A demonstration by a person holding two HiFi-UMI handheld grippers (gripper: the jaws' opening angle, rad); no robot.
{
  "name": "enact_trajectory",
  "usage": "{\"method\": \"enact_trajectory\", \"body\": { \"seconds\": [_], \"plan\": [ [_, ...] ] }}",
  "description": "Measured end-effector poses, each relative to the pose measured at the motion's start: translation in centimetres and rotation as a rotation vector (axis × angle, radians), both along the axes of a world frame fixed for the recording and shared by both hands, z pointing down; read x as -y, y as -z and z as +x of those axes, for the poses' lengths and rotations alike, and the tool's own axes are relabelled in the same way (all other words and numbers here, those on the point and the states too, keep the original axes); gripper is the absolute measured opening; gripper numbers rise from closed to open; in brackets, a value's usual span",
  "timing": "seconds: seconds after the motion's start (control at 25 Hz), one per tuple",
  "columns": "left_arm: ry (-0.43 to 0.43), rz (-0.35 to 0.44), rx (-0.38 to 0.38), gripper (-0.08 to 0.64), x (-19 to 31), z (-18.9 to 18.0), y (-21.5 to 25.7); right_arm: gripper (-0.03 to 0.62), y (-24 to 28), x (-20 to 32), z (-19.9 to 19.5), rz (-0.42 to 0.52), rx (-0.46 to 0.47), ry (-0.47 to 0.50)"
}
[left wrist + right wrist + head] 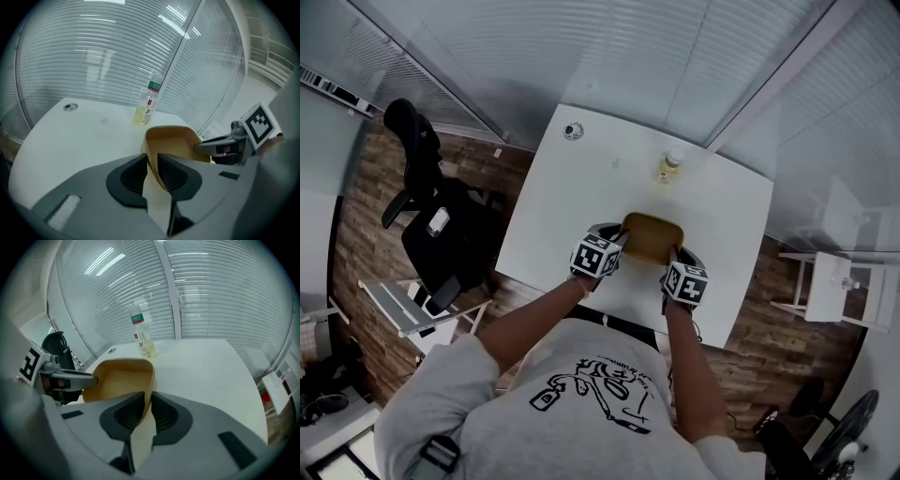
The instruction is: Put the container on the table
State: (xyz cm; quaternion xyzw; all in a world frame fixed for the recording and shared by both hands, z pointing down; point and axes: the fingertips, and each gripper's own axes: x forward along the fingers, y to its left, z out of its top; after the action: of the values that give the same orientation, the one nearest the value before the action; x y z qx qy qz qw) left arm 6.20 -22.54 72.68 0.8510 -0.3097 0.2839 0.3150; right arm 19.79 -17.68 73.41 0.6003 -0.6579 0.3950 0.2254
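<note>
A tan rectangular container (pixel 652 236) hangs just above the white table (pixel 581 197), held at both short ends. My left gripper (pixel 614 246) is shut on its left rim, and the left gripper view shows the tan wall (pixel 152 164) pinched between the dark pads. My right gripper (pixel 675 259) is shut on the right rim; the right gripper view shows the wall (pixel 147 401) clamped the same way. The container (pixel 119 378) is empty inside. Each gripper appears in the other's view across the container.
A clear bottle with yellowish liquid (pixel 669 167) stands on the table beyond the container. A round grommet (pixel 573 131) sits near the table's far left corner. A black office chair (pixel 441 220) stands left of the table, a white side table (pixel 834 286) at right. Blinds line the back.
</note>
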Motion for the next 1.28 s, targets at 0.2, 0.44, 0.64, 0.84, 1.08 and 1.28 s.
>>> {"method": "enact_trajectory", "body": {
  "seconds": [0.2, 0.44, 0.64, 0.84, 1.08, 1.28],
  "plan": [
    [0.002, -0.017, 0.013, 0.066, 0.3, 0.0, -2.1, 0.035, -2.2, 0.3, 0.0, -0.031, 0.013, -0.008],
    [0.007, -0.038, 0.029, 0.066, 0.5, 0.3, -3.9, 0.035, -4.2, 0.2, 0.2, -0.068, 0.030, -0.013],
    [0.010, -0.059, 0.045, 0.066, 0.6, 0.2, -5.0, 0.035, -5.1, 0.4, 0.2, -0.090, 0.048, -0.021],
    [0.014, -0.073, 0.045, 0.066, 0.7, 0.2, -5.6, 0.035, -5.5, 0.5, -0.1, -0.087, 0.056, -0.003],
    [0.043, -0.045, 0.002, 0.187, 1.0, 0.1, -4.8, 0.063, -4.7, 0.7, 0.4, -0.041, 0.032, -0.011],
    [0.091, -0.029, -0.022, 0.187, 1.3, -1.1, -3.1, 0.075, -2.5, 1.1, 1.6, 0.021, -0.029, 0.008]
  ]
}}
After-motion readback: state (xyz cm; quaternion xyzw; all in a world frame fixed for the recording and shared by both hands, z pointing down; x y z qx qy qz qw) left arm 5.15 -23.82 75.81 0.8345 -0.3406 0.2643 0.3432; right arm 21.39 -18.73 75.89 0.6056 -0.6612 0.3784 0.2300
